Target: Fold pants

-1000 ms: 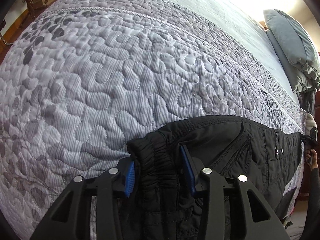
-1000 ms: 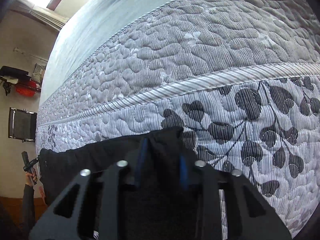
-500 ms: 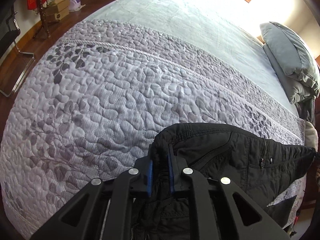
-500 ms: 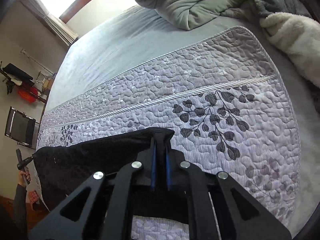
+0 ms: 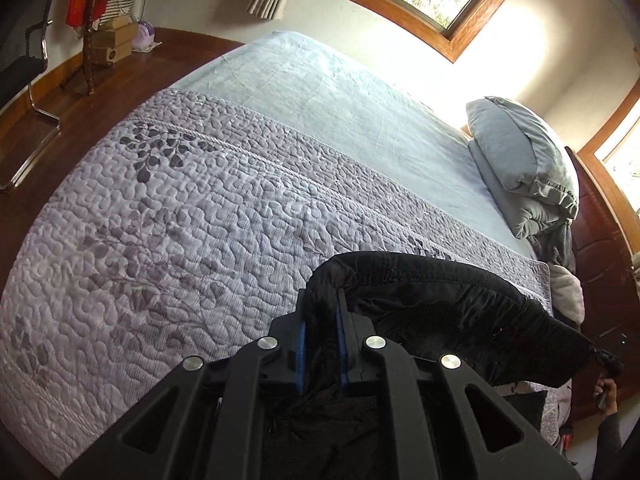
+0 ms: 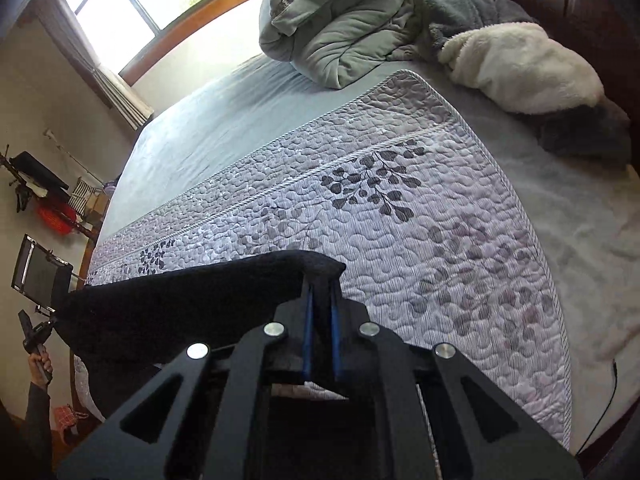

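Black pants (image 5: 440, 304) hang stretched between my two grippers, lifted above the quilted grey bedspread (image 5: 180, 232). My left gripper (image 5: 320, 312) is shut on the elastic waistband corner at one end. My right gripper (image 6: 320, 300) is shut on the other corner of the pants (image 6: 192, 300). The cloth spans sideways between them and droops below, hiding its lower part behind the gripper bodies. The far end of the pants in each view reaches the other hand.
The bedspread (image 6: 400, 220) covers the near part of a bed with a pale blue sheet (image 5: 340, 100). A grey pillow (image 5: 524, 160), a green duvet (image 6: 340, 20) and a white fleece (image 6: 520, 64) lie at the headboard. A chair (image 5: 24, 60) stands on the wooden floor.
Both grippers closed on the pants' corners and lifted them well up from the bedspread; the cameras now look down on the whole bed.
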`<state>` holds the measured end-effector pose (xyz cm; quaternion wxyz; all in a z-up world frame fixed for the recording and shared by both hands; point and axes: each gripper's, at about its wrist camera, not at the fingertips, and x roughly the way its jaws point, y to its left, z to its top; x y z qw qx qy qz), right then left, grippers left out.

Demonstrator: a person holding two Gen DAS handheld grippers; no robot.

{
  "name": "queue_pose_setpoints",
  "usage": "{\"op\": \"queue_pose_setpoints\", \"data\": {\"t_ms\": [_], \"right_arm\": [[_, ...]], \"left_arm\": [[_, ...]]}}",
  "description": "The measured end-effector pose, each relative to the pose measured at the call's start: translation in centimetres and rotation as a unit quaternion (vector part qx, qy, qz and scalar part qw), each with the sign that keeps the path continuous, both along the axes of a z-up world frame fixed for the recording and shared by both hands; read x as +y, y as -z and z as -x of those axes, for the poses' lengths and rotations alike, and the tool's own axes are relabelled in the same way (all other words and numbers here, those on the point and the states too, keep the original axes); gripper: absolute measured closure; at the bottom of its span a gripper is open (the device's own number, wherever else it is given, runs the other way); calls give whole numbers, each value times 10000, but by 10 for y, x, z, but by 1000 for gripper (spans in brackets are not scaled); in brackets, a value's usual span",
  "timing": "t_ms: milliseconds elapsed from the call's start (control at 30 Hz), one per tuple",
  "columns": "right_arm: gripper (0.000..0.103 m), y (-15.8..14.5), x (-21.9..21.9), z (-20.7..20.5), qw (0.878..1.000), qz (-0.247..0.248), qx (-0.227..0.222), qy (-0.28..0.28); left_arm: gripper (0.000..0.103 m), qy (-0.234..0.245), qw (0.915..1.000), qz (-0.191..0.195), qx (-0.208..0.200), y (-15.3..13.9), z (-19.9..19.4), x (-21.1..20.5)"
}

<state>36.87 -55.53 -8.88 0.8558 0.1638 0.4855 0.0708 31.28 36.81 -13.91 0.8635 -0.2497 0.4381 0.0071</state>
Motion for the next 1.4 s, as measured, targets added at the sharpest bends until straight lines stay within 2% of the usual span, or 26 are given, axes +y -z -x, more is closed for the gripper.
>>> {"op": "queue_pose_setpoints", "data": {"t_ms": [300,467,567,800,900,933,967,1000,1067,1100,1167,1267,1333,1400], "right_arm": [[96,20,-15,104,9980,-304,-182,521],[95,31,-11,147,9975,-96,-256,653],[94,37,-9,172,9967,12,-342,739],[88,71,-5,214,9955,96,-225,912],[81,88,1,227,9954,109,-82,947],[71,94,4,231,9951,140,-10,980],[56,101,7,235,9949,174,97,992],[50,106,8,240,9943,227,189,1027],[40,116,6,251,9924,148,345,1174],[37,121,3,257,9912,-27,425,1256],[35,131,-6,273,9851,-600,511,1529],[34,141,-17,297,9673,-1607,461,1909],[32,146,-22,308,9515,-2172,355,2148],[31,152,-24,311,9367,-2626,248,2301]], "left_arm": [[91,-119,9994,135,-293,-12,72,-5],[91,-156,9994,107,-302,-4,108,-8],[91,-72,9995,-137,-275,2,129,-15],[87,80,9992,-349,-150,34,179,-22],[81,162,9978,-633,92,52,193,-27],[77,206,9962,-808,246,60,197,-31],[74,205,9935,-1021,459,69,199,-33],[72,175,9891,-1284,707,80,202,-35],[52,5,9790,-1702,1119,98,210,-32],[35,-160,9748,-1823,1277,105,216,-28],[32,-498,9765,-1649,1294,111,230,-16],[29,-1059,9834,-1051,1029,108,253,2],[15,-1431,9862,-516,651,104,268,10],[12,-1615,9862,110,352,104,276,14]]}}
